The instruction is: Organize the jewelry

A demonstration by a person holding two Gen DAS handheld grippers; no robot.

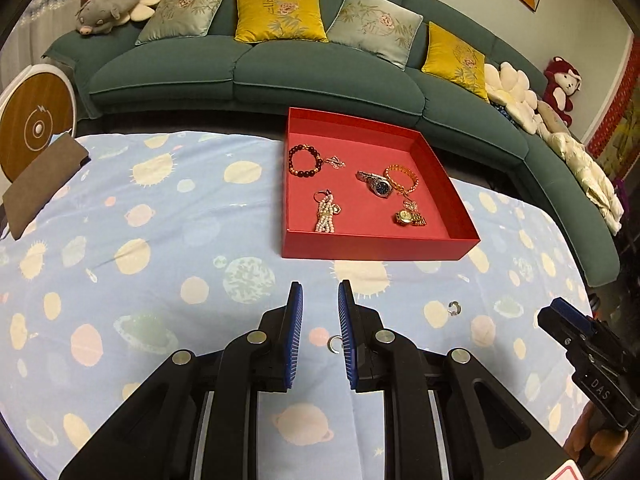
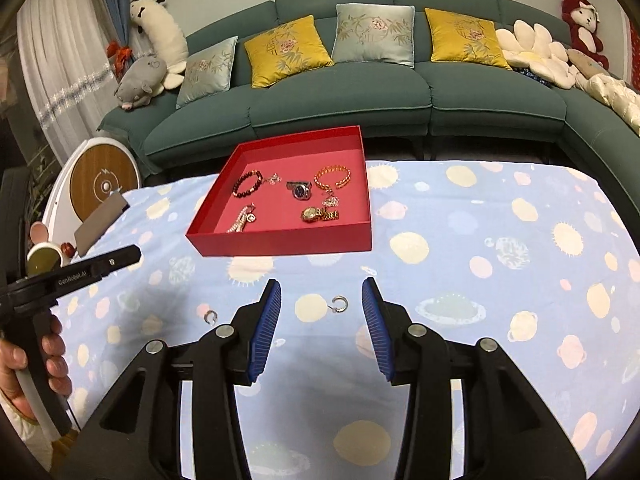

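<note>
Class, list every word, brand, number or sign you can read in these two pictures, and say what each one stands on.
"GenRobot.AI": white print along the side of the left gripper, right wrist view.
"DAS": white letters on the body of the right gripper, left wrist view; the label may run on out of sight.
Watch dials in the red box: too small to read.

The left gripper reads "GenRobot.AI"; the right gripper reads "DAS".

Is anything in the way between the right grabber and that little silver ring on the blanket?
Nothing visible. The silver ring lies alone on the planet-print cloth, just ahead of the right gripper, whose jaws stand open and empty. The red tray sits farther back.
</note>
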